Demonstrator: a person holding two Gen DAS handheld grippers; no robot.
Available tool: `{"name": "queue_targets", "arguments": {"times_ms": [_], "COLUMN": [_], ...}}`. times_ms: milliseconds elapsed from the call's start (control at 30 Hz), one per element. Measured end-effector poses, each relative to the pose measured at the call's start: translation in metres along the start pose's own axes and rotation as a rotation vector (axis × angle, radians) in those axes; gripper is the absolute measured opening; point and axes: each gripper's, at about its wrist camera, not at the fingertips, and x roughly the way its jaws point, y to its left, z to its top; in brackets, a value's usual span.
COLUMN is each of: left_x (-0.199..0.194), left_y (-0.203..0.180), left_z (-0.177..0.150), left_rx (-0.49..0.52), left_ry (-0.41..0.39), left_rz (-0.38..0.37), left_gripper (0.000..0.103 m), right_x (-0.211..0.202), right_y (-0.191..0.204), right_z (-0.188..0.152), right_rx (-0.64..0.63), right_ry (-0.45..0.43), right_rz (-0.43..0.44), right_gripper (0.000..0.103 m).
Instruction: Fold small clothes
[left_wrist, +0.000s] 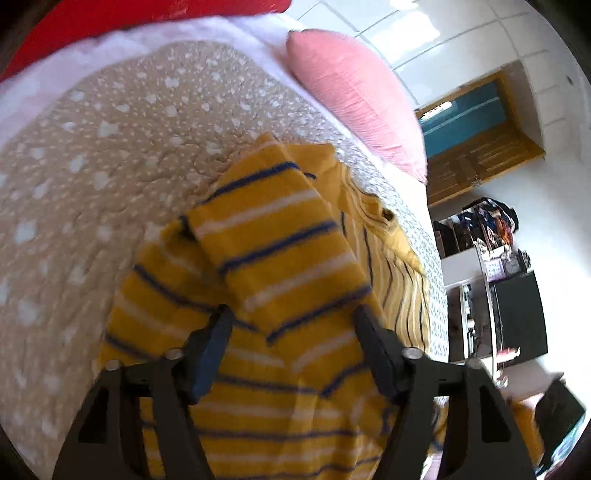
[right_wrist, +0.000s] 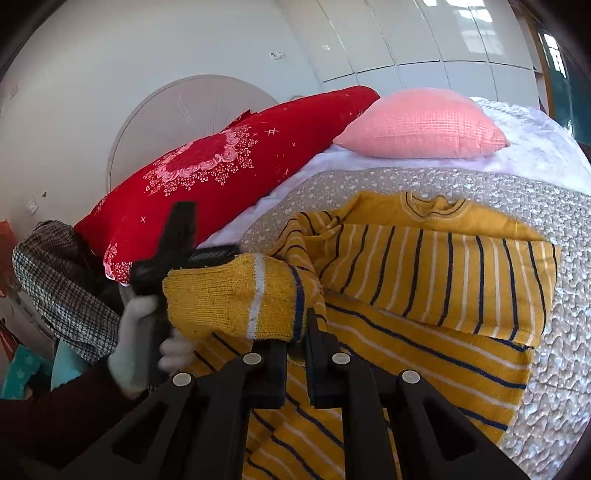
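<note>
A small yellow sweater (right_wrist: 424, 280) with navy and white stripes lies on the beige spotted bedspread (right_wrist: 565, 295). My right gripper (right_wrist: 295, 325) is shut on the sleeve cuff (right_wrist: 236, 299) and holds it over the sweater's body. My left gripper (left_wrist: 291, 314) is open; its fingers (left_wrist: 207, 354) stand on either side of a folded sleeve (left_wrist: 277, 254) above the sweater (left_wrist: 280, 413). In the right wrist view the left gripper (right_wrist: 184, 243) shows at the left, held by a white-gloved hand (right_wrist: 136, 343).
A pink pillow (right_wrist: 421, 125) and a red flowered pillow (right_wrist: 221, 166) lie at the head of the bed. The pink pillow (left_wrist: 354, 92) also shows in the left wrist view. A checked cloth (right_wrist: 55, 280) hangs at the left. Shelves with clutter (left_wrist: 491, 258) stand beyond the bed.
</note>
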Motion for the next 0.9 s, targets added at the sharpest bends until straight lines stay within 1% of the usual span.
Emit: {"name": "queue_targets", "arguments": {"times_ms": [33,67,133,167,267,300,367,433,467,533,567,600,633,700,767,800,833,867,900], "left_x": [0.002,0.004,-0.005,-0.012,-0.037,-0.045,-0.064,-0.070,-0.069,-0.058,-0.054,-0.054,-0.049,-0.047,-0.051,-0.053,-0.056,-0.058,-0.062], "left_y": [0.003,0.004,0.004,0.001,-0.007,-0.011,-0.017,-0.019,-0.020,-0.019,-0.017,-0.012,-0.007,0.003,0.013,0.018,0.022,0.024,0.025], "left_z": [0.008,0.016,0.032,0.041,0.063,0.066,0.065,0.056,0.051,0.038,0.030,0.023,0.015,0.003,-0.006,-0.009,-0.011,-0.011,-0.013], "left_rx": [-0.027,-0.047,-0.061,-0.055,-0.044,-0.033,0.007,0.044,0.057,0.095,0.112,0.122,0.127,0.119,0.108,0.095,0.077,0.062,0.050], "left_ry": [0.018,0.027,-0.009,-0.040,-0.116,-0.138,-0.182,-0.186,-0.178,-0.162,-0.156,-0.149,-0.134,-0.115,-0.112,-0.114,-0.121,-0.132,-0.145], "left_rz": [-0.018,-0.028,-0.029,-0.020,-0.024,-0.020,-0.007,0.018,0.035,0.100,0.131,0.153,0.167,0.169,0.169,0.163,0.155,0.146,0.130], "left_gripper": [0.018,0.006,0.006,0.006,0.006,0.006,0.006,0.006,0.006,0.006,0.006,0.006,0.006,0.006,0.006,0.008,0.008,0.008,0.011], "right_x": [0.003,0.005,0.013,0.018,0.031,0.031,0.025,0.023,0.024,0.033,0.039,0.050,0.063,0.076,0.074,0.068,0.060,0.050,0.044], "right_y": [0.000,-0.001,-0.003,-0.003,0.007,0.015,0.034,0.043,0.043,0.031,0.022,0.009,-0.006,-0.032,-0.053,-0.060,-0.066,-0.072,-0.075], "right_z": [0.001,0.001,0.009,0.016,0.057,0.073,0.101,0.111,0.112,0.102,0.091,0.077,0.060,0.030,0.007,0.002,0.000,0.003,0.007], "right_rx": [-0.002,-0.003,-0.020,-0.044,-0.183,-0.248,-0.400,-0.491,-0.508,-0.520,-0.524,-0.528,-0.533,-0.530,-0.504,-0.477,-0.437,-0.379,-0.335], "right_ry": [0.009,0.019,0.043,0.053,0.050,0.026,-0.065,-0.116,-0.115,-0.087,-0.058,-0.001,0.081,0.211,0.295,0.310,0.307,0.291,0.275], "right_rz": [-0.002,-0.005,-0.027,-0.058,-0.197,-0.253,-0.381,-0.455,-0.469,-0.495,-0.514,-0.548,-0.591,-0.637,-0.664,-0.667,-0.664,-0.653,-0.641], "right_gripper": [0.009,0.009,0.009,0.009,0.009,0.009,0.009,0.009,0.009,0.011,0.021,0.032,0.033,0.033,0.033,0.034,0.034,0.037,0.040]}}
